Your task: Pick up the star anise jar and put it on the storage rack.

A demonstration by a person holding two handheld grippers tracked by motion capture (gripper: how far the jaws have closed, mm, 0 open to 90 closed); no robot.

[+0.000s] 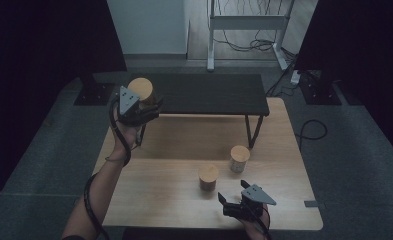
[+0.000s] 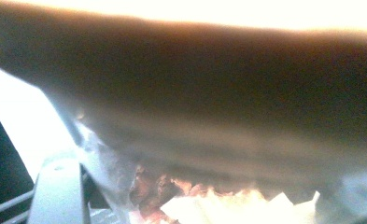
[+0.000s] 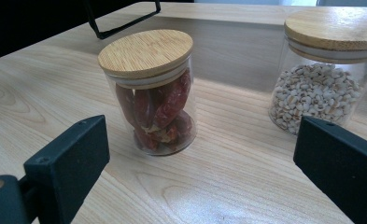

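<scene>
From high up, we see a dim room. The sides are almost black, and only the wooden bench [image 1: 174, 195] and the pale back wall [image 1: 149, 25] catch some soft light. The picture is a bit grainy.

In the left gripper view, we see mostly blur. A jar [image 2: 195, 107] sits so close that it turns into a brown smear, and the top edge is washed out in white glare.

In the right gripper view, we see bright, sharp light. The sausage jar [image 3: 153, 93] is crisp, with a soft shadow beside it. The black fingers [image 3: 69, 163] look soft up close.
</scene>
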